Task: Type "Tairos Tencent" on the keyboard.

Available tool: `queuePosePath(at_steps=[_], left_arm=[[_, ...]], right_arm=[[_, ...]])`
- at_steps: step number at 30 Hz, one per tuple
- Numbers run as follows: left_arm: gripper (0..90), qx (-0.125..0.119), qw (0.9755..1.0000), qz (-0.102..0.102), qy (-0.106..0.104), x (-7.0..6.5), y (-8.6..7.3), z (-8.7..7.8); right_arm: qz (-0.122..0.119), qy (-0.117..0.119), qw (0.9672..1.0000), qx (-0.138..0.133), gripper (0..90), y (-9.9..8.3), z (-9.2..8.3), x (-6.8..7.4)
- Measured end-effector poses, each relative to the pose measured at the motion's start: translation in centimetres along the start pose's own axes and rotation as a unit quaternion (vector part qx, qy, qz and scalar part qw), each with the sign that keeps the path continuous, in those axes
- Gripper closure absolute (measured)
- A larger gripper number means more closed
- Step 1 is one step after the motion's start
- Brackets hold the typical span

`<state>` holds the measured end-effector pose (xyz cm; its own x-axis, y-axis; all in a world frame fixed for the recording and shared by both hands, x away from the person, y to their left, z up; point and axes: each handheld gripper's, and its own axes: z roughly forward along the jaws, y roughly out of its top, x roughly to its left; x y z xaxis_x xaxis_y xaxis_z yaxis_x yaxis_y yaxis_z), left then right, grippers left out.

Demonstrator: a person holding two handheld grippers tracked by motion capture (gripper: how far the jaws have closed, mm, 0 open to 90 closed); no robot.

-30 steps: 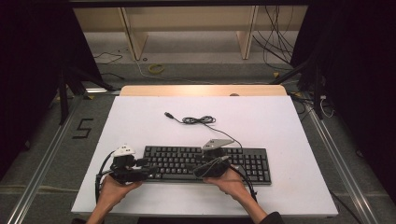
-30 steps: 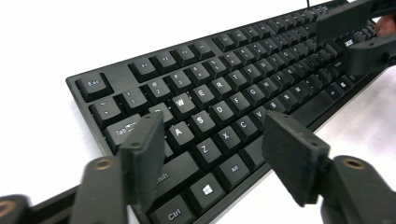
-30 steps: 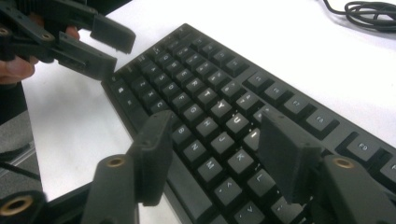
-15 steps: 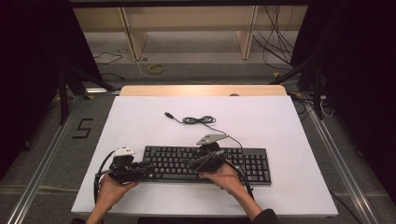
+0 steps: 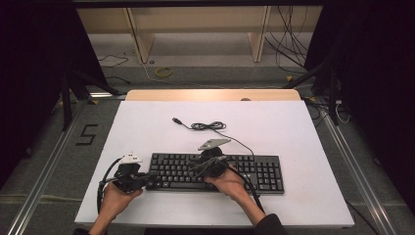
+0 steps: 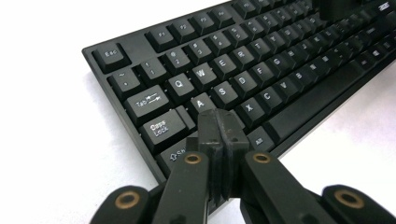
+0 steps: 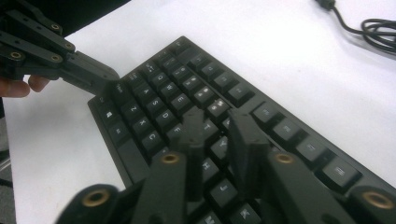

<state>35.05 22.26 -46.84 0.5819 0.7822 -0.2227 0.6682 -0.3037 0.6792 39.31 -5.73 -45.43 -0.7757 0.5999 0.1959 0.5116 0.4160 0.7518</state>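
Left tongs [image 5: 147, 177] sit at the near left of the counter [image 5: 303, 132], held in the person's left hand [image 5: 113, 199], tips at the left end of the black keyboard [image 5: 215, 172]. In the left gripper view the left tongs [image 6: 219, 122] are pressed together, nothing between them, tips low over the A key [image 6: 201, 101], beside the Caps Lock key [image 6: 161, 127]; whether they touch the keys cannot be told. These jaws have just been closing.

Right tongs [image 5: 198, 165], in the right hand [image 5: 231, 185], are over the middle of the keyboard. In the right gripper view the right tongs [image 7: 218, 126] stand a narrow gap apart, over the central letter keys, nothing clamped; they too have just been closing. The left tongs [image 7: 109, 81] show farther off at the keyboard's end.

Keyboard [image 7: 187, 93] lies flat, parallel to the near edge of the counter, roughly centred left to right. Its cable [image 5: 208, 126] runs toward the far edge, loosely coiled near the counter's middle, with the plug end [image 5: 177, 120] lying free on the white surface.
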Motion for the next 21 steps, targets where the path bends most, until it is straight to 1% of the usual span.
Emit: queuePosePath(at_steps=[1, 3, 7, 8, 10, 14, 17, 21], left_arm=[[89.3, 0.002, 1.0000, 0.000, 0.000, 0.1, 0.0, 0.0], [89.3, 0.004, 1.0000, -0.002, 0.001, 0.1, -0.1, 0.1], [89.3, 0.007, 1.0000, -0.003, 0.002, 0.2, -0.1, 0.1], [89.3, 0.007, 1.0000, -0.003, 0.001, 0.2, -0.1, 0.2], [89.3, 0.012, 0.9999, -0.001, 0.000, 0.3, -0.1, 0.2], [89.3, 0.013, 0.9999, -0.001, 0.001, 0.3, -0.1, 0.2], [89.4, 0.016, 0.9999, -0.001, 0.001, 0.3, -0.2, 0.4], [89.3, 0.021, 0.9998, -0.001, 0.002, 0.3, -0.2, 0.5]], right_arm=[[0.000, 0.000, 1.0000, 0.000, 80.3, 0.0, 0.0, 0.0], [-0.003, -0.001, 1.0000, 0.006, 85.0, 0.2, 0.6, 0.2], [-0.005, -0.002, 0.9999, 0.011, 88.2, 0.2, 1.3, 0.3], [-0.004, -0.004, 0.9999, 0.016, 89.6, 0.2, 1.7, 0.3], [-0.004, -0.005, 0.9998, 0.019, 89.9, 0.2, 1.9, 0.3], [-0.003, -0.007, 0.9997, 0.025, 90.0, 0.3, 2.5, 0.3], [-0.005, -0.008, 0.9995, 0.030, 90.0, 0.4, 3.1, 0.5], [-0.005, -0.008, 0.9994, 0.032, 90.0, 0.5, 3.4, 0.4]])
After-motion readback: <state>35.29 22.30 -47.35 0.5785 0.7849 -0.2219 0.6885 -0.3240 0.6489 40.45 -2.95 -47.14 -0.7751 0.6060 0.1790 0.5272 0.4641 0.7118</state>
